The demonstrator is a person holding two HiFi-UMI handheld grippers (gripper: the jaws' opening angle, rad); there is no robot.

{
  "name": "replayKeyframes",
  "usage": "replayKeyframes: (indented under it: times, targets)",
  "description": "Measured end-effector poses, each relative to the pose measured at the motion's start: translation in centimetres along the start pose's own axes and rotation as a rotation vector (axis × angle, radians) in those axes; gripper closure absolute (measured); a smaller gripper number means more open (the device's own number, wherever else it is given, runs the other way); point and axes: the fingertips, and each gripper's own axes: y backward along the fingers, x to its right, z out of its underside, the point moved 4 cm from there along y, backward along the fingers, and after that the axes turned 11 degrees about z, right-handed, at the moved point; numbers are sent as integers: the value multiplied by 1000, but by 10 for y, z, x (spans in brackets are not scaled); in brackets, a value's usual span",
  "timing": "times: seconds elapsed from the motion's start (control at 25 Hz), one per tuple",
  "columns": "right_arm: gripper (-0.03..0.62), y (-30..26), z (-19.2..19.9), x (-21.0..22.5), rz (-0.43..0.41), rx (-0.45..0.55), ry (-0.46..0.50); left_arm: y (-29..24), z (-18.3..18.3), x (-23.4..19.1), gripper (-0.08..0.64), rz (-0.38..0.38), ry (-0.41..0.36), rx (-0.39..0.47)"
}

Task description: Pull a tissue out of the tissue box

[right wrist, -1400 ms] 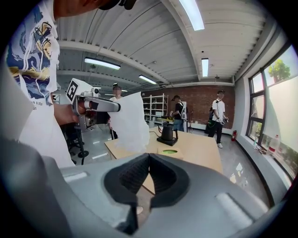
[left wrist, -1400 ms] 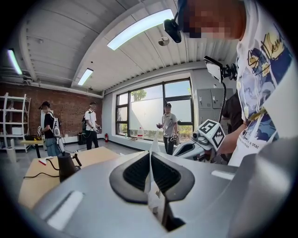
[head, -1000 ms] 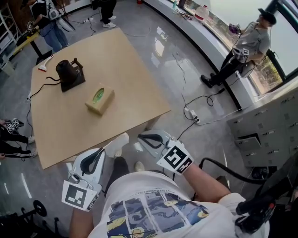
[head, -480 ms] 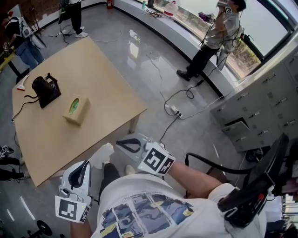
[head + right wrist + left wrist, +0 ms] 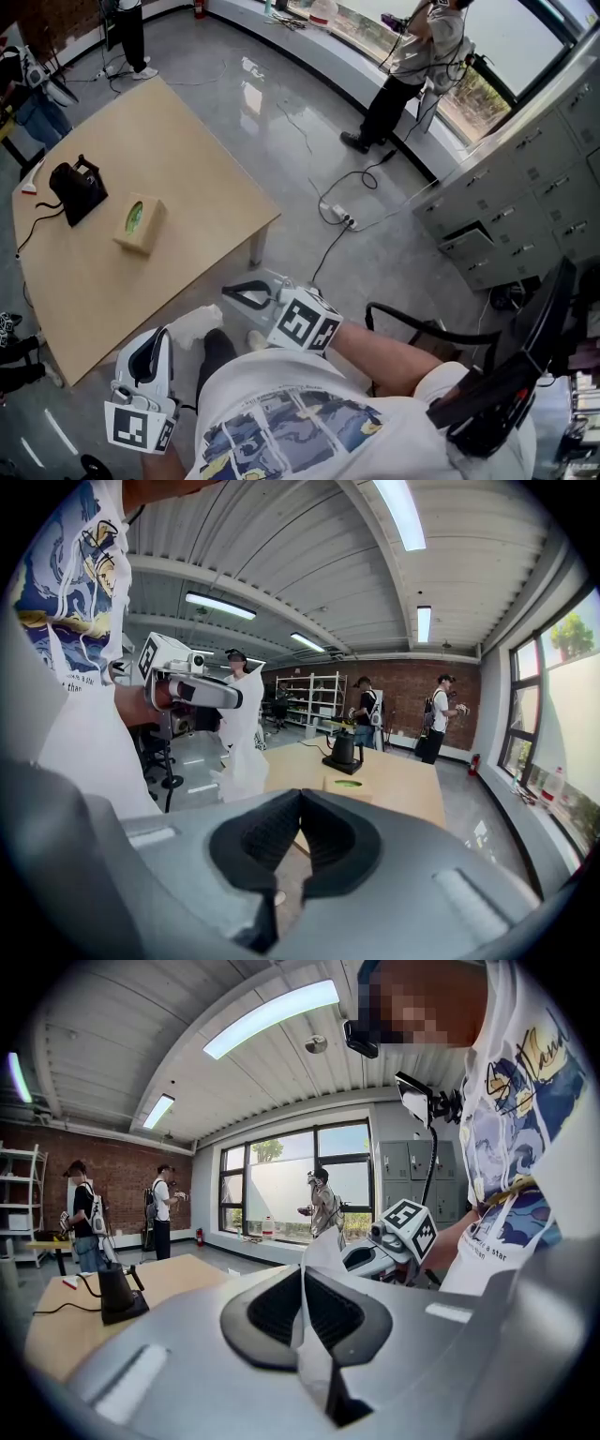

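Tissue (image 5: 195,323) is out of the tissue box (image 5: 139,223) and hangs pinched in the left tongs (image 5: 302,1272), whose pads are pressed together on the white sheet, low in front of the person and well apart from the tabletop (image 5: 187,150). The tissue box lies on that tabletop near a black appliance (image 5: 75,187) with a cord. The right tongs (image 5: 302,797) are closed with nothing between them and are held just beside the left ones. The main risk from here is losing the sheet. It is thin and seems caught along only a narrow strip, so a quick swing of the hand could slide it out of the pads or tear it. The loose end could also brush the person's shirt or snag on the right tongs, since the two tools are close together. How much of the tissue sits inside the grip is hard to judge, because the left gripper view shows only an edge running between the pads. From the head view the box opening is too small to show whether another sheet stands ready, and the person's body hides the floor directly below both tongs.
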Motion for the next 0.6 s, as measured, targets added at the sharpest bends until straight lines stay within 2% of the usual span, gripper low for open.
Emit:
replayKeyframes:
  times: [0.6]
  targets:
    - [589, -19, 8, 13, 1, -13, -24, -16, 6, -21, 555, 13, 15, -20]
